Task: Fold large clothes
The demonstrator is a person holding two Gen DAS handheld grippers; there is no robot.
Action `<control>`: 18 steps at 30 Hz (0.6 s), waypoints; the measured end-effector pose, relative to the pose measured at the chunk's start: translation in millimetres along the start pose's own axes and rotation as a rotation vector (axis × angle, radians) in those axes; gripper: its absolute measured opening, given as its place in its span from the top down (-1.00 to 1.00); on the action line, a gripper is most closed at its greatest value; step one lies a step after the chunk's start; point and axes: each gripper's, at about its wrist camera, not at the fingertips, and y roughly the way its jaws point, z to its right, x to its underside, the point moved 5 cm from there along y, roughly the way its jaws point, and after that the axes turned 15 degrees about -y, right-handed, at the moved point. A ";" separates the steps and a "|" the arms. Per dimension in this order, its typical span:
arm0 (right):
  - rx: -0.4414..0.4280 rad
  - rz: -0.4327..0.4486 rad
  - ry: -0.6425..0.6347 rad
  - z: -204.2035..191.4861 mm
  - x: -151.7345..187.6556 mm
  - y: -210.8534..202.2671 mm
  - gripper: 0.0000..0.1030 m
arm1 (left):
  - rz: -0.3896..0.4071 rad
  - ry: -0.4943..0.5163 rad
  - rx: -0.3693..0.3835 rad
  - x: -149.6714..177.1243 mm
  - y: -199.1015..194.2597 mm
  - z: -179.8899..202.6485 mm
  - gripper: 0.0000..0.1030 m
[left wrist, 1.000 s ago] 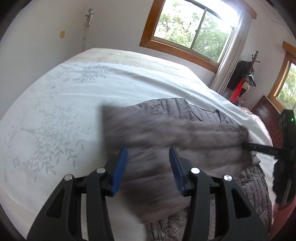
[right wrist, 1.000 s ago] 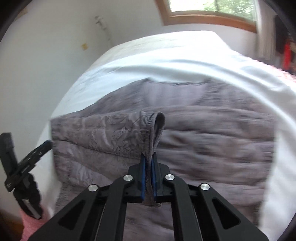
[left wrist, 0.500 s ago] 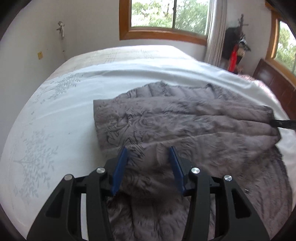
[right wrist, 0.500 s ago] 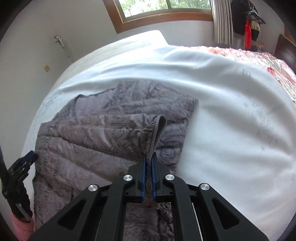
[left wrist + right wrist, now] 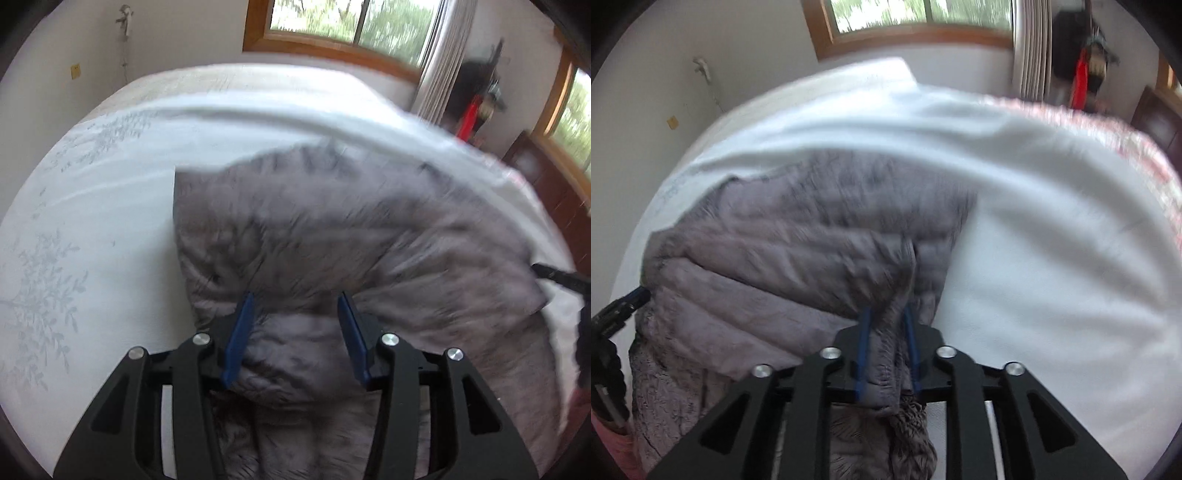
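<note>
Grey quilted jacket (image 5: 332, 229) on white bedsheet (image 5: 92, 221), spread ahead of both tools, top layer doubled back over lower one. Right gripper (image 5: 886, 347): jaws just been opening, blue pads now parted a little, with jacket's bunched edge between them; half a second back, clamped tight on that same edge. Whether pads press the cloth now: cannot tell, though grip looks to be letting go. Left gripper (image 5: 295, 339): jaws standing moderately apart, straddling a puffed fold of jacket, no clamp visible; same gap as a second ago. Carried flap, held up above the bed a second ago, now down on lower layer. Judged: this fold laid, release under way, next fold or smoothing to come. Jacket's left edge just beyond left gripper's left finger, bare sheet wide open past it. Right of right gripper, plain sheet runs well out toward pink patterned cover (image 5: 1152, 155). Room to withdraw on either side; wall and window (image 5: 354, 22) far ahead.
</note>
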 end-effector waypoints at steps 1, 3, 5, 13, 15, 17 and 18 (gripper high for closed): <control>-0.004 0.028 -0.007 -5.0 -5.4 -9.4 0.49 | 0.018 0.003 0.020 -3.6 -8.3 5.8 0.07; -0.030 0.040 -0.027 -17.9 -15.1 -15.3 0.49 | 0.039 0.025 0.033 -7.3 -15.4 21.7 0.05; -0.067 0.028 -0.053 -36.0 -22.7 -9.1 0.49 | 0.036 0.063 0.027 -7.9 -10.1 41.0 0.05; -0.031 -0.050 -0.112 -64.5 -26.4 51.9 0.54 | -0.051 0.106 -0.034 -8.5 53.2 55.5 0.02; -0.044 -0.056 -0.099 -58.9 -20.9 58.4 0.54 | -0.065 0.088 -0.018 -6.5 59.6 49.7 0.02; -0.051 -0.067 -0.088 -58.1 -19.9 62.4 0.54 | -0.070 0.085 -0.023 -6.0 61.1 48.8 0.02; -0.052 -0.071 -0.084 -57.8 -20.2 60.9 0.54 | -0.070 0.086 -0.029 -5.6 59.5 48.8 0.03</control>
